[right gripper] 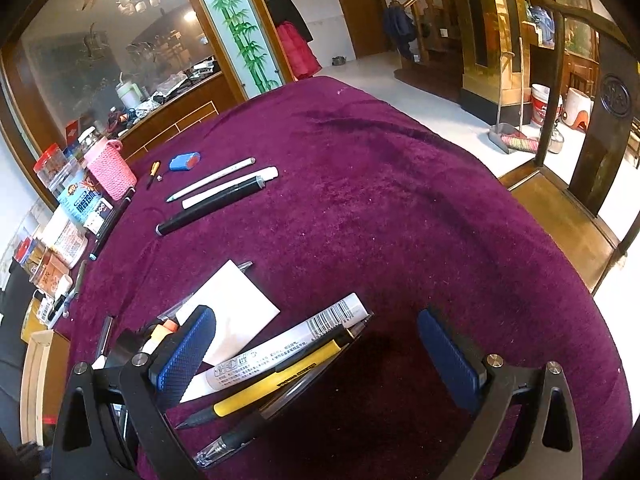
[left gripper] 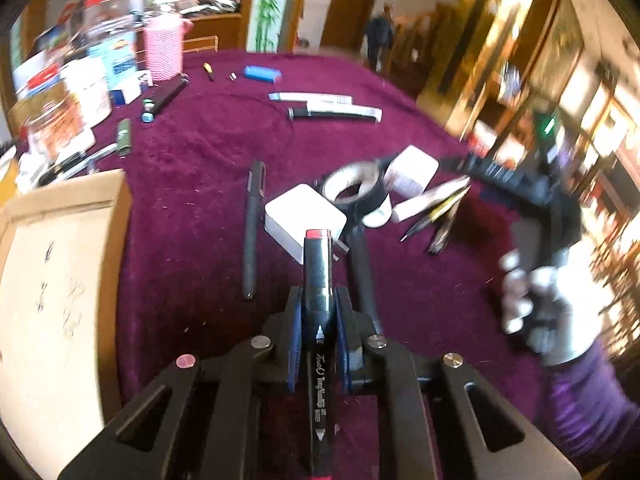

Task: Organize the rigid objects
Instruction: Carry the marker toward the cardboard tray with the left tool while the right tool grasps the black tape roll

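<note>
In the left wrist view my left gripper (left gripper: 318,304) is shut on a black marker with a red cap (left gripper: 318,264), held lengthwise above the purple cloth. Beyond its tip lie a white charger block (left gripper: 304,218), a roll of tape (left gripper: 352,186) and a long black pen (left gripper: 254,232). In the right wrist view my right gripper (right gripper: 316,344) stands open low over the cloth. Between its blue pads (right gripper: 186,352) lie a white barcoded marker (right gripper: 280,348), a yellow-and-black pen (right gripper: 272,388) and a clear gel pen (right gripper: 240,432); none is gripped.
A cardboard box (left gripper: 60,280) stands at the left edge. Jars, packets and a pink basket (right gripper: 110,170) crowd the far left of the table. Three pens (right gripper: 208,206) and a blue object (right gripper: 184,161) lie further back. A gloved hand (left gripper: 532,312) holds the right gripper.
</note>
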The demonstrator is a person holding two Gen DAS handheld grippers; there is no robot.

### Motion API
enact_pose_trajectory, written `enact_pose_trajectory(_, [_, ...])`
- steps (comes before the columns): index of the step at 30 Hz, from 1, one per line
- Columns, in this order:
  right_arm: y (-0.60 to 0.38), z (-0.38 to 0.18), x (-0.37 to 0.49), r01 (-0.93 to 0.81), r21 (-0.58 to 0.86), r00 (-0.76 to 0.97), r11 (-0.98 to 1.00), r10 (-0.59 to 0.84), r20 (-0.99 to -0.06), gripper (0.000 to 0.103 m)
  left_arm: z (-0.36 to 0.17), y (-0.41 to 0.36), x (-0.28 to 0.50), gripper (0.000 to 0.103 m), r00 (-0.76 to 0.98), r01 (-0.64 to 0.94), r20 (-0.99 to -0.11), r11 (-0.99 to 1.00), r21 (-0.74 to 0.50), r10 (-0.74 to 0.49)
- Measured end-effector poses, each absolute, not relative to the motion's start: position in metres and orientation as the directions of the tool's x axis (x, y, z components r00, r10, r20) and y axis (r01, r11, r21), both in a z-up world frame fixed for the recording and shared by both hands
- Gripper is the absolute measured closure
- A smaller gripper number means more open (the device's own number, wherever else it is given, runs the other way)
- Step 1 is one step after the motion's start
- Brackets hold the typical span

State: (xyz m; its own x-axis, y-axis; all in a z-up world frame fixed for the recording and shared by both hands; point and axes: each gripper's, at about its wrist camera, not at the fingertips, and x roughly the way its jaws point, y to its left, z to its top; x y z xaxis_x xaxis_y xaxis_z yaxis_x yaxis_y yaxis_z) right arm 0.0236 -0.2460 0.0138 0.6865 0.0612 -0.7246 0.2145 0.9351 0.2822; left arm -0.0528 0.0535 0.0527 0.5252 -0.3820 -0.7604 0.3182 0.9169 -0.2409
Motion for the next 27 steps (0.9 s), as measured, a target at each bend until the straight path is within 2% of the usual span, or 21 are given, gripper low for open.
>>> enact_pose_trajectory(7, [-0.251, 0.01, 0.025, 0.232, 0.305, 0.675, 0.924, 0.073, -0.734, 0.001, 0.101, 0.104, -0.101, 0.089, 0.643, 0.295, -0.606, 0.881, -0.37, -0.469])
enact_pose_trajectory(12, [-0.258, 0.007, 0.026, 0.235, 0.342, 0.666, 0.91, 0.105, -0.738, 0.001, 0.131, 0.141, -0.133, 0.089, 0.716, 0.305, -0.511, 0.871, -0.384, -0.476])
enact_pose_trajectory(18, [-0.244, 0.036, 0.01, 0.164, 0.218, 0.684, 0.962, 0.048, -0.728, 0.001, 0.142, 0.185, -0.156, 0.089, 0.765, 0.289, -0.462, 0.88, -0.377, -0.449])
enact_pose_trajectory(23, [-0.2, 0.068, 0.006, 0.008, 0.192, 0.684, 0.981, 0.135, -0.717, 0.002, 0.136, 0.214, -0.16, 0.089, 0.782, 0.268, -0.435, 0.872, -0.411, -0.445])
enact_pose_trajectory(26, [-0.164, 0.069, 0.017, -0.091, 0.209, 0.637, 0.974, 0.218, -0.74, 0.015, 0.132, 0.221, -0.161, 0.089, 0.786, 0.254, -0.434, 0.869, -0.424, -0.441])
enact_pose_trajectory(27, [-0.154, 0.066, 0.023, -0.109, 0.21, 0.618, 0.972, 0.232, -0.751, 0.025, 0.131, 0.223, -0.162, 0.089, 0.786, 0.252, -0.435, 0.87, -0.423, -0.439])
